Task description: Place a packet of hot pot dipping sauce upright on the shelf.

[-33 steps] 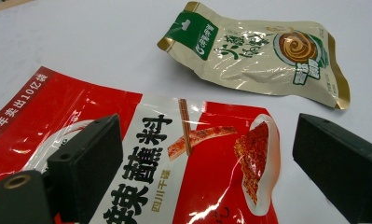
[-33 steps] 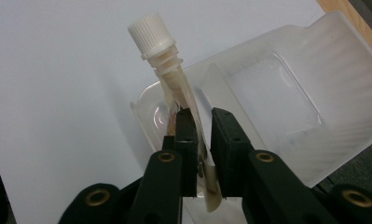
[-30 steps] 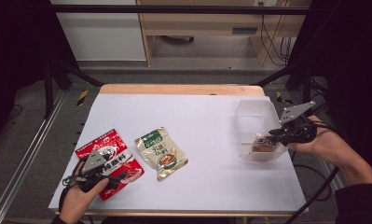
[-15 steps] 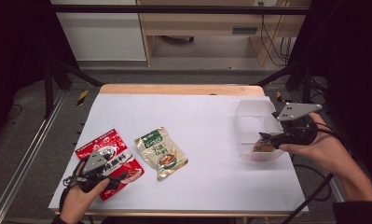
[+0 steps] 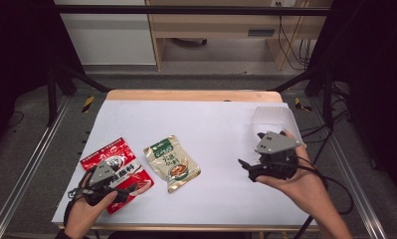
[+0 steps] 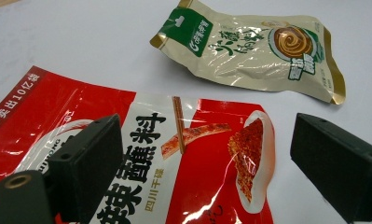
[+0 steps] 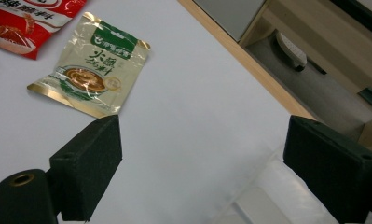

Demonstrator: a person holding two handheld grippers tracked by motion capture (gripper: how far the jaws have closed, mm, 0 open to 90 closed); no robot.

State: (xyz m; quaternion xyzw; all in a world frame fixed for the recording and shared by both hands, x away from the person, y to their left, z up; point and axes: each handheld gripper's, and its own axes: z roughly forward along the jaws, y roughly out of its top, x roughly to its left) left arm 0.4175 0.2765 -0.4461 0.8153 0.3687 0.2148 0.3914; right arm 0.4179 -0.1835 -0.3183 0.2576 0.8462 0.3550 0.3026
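My left gripper (image 5: 117,188) hovers over the red sachet (image 6: 174,158) at the near left of the table (image 5: 221,124), jaws spread wide, nothing pinched. The right gripper (image 5: 249,168) sits near the clear container (image 5: 273,117) at the right, jaws likewise spread and empty. The green-and-gold sachet (image 5: 172,162) lies between them. I judge both sachets light, limp and slick; take them by a sealed edge.

My left gripper (image 5: 117,193) and right gripper (image 5: 247,167) are black, each topped with a grey three-cornered plate with small holes. A black cable trails from each past my wrist. In the gripper views the jaws are blocky matte black wedges, with a brass-ringed hole at the lower left.
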